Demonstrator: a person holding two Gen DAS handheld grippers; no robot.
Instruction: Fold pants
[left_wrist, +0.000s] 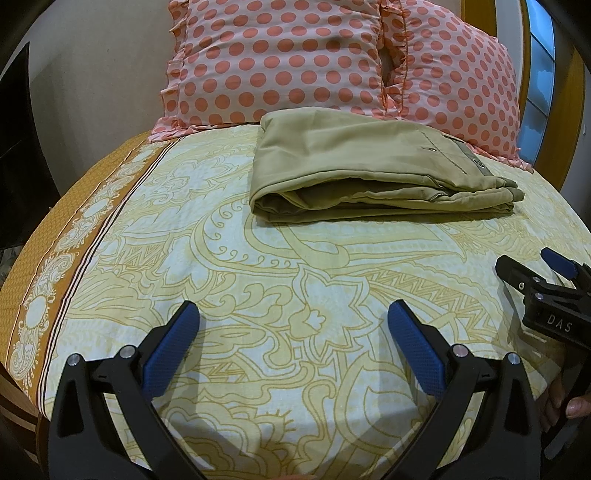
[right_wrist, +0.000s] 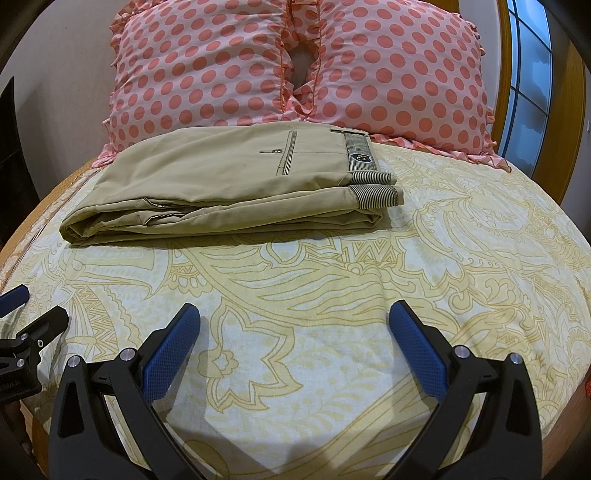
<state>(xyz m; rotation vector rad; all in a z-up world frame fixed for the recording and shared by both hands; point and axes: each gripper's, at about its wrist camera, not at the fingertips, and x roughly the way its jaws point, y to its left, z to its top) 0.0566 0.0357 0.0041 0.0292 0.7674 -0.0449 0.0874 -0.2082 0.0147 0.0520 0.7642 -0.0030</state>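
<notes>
Toward twelve o'clock on the floral bedsheet (right_wrist: 332, 295), just before two polka-dot pillows (right_wrist: 295, 66): khaki pants (right_wrist: 221, 184), folded flat; left gripper (left_wrist: 293, 317) and right gripper (right_wrist: 293, 317) spread wide, empty, well apart from them; risk: a stray nudge undoing the loose layers.

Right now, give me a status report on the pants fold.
Left gripper open, right gripper open, both empty. Pants folded on bedsheet, against pillows. Nothing in the way.
</notes>
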